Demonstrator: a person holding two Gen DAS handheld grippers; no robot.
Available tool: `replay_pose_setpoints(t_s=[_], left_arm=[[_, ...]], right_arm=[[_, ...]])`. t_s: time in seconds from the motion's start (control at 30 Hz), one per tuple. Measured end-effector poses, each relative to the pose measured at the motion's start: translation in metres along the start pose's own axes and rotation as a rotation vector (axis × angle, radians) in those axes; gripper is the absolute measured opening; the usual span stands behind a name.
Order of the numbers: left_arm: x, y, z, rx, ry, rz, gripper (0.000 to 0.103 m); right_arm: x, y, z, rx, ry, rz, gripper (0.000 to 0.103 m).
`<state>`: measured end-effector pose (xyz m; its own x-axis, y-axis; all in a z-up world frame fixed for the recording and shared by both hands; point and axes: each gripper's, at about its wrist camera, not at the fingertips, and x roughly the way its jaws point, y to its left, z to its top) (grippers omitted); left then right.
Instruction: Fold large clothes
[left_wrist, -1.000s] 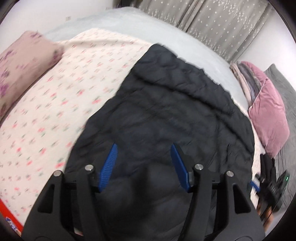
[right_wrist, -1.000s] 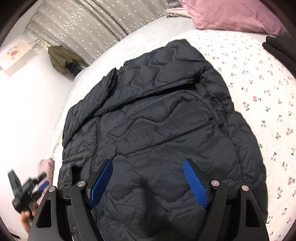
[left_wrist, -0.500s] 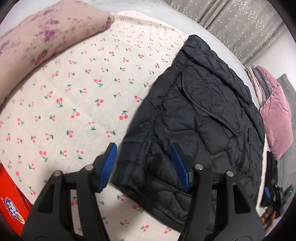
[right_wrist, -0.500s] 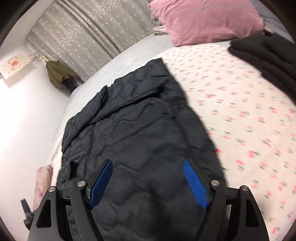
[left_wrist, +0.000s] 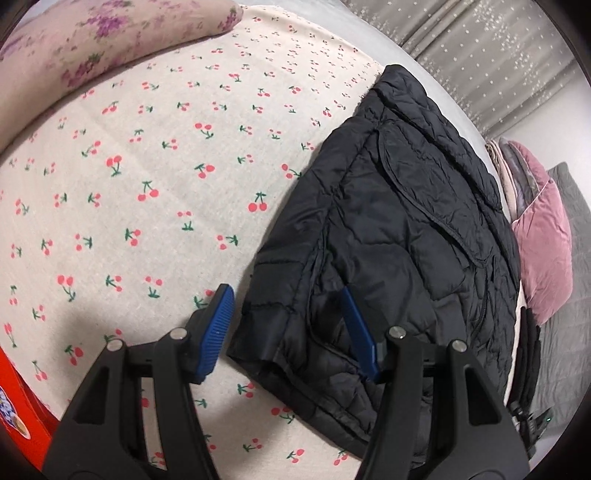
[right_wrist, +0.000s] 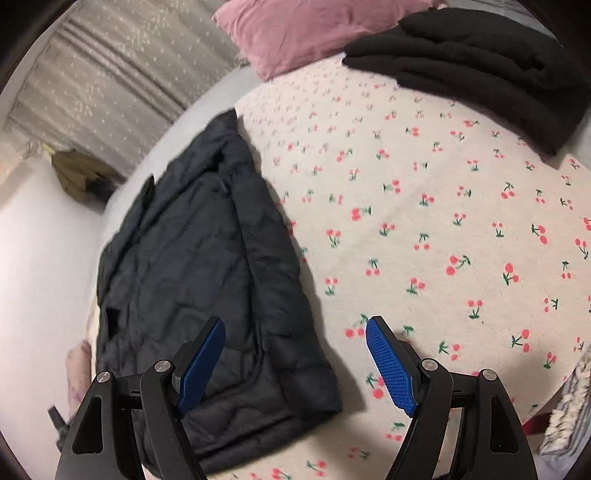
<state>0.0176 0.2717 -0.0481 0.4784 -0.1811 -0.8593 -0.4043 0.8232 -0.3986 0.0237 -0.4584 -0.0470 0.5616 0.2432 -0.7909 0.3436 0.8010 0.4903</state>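
Straddling opposite hem corners: left gripper and right gripper, both open, empty. Jacket flat on sheet, long axis running away from both.

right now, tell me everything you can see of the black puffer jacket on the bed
The black puffer jacket is quilted, slightly shiny padded fabric with stitched seams and a zip line visible. It lies flat, spread lengthwise on the cherry-print sheet, its far end reaching the grey cover. Both grippers are open and neither grips it: the left gripper straddles one bottom corner, the right gripper straddles the other.
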Motion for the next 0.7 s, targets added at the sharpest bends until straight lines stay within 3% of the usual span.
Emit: replay_pose_setpoints(t_s=[0.13,0.3,0.4,0.47,0.7], left_arm=[[0.001,-0.005,-0.004,0.023,0.003,0.009,0.054],[0.006,-0.013,-0.006,0.054,0.01,0.016,0.032],[0.006,-0.019,-0.009,0.087,0.001,0.03,0.016],[0.002,-0.023,-0.012,0.11,-0.019,0.051,0.012],[-0.014,-0.029,-0.027,0.12,-0.06,0.052,0.01]], right_arm=[[0.012,0.005,-0.005,-0.057,0.079,-0.033,0.08],[0.026,0.016,-0.014,-0.142,0.16,-0.006,0.072],[0.031,0.024,-0.019,-0.179,0.172,-0.017,0.051],[0.032,0.027,-0.022,-0.199,0.167,-0.004,0.015],[0.017,0.028,-0.019,-0.197,0.049,-0.022,0.008]])
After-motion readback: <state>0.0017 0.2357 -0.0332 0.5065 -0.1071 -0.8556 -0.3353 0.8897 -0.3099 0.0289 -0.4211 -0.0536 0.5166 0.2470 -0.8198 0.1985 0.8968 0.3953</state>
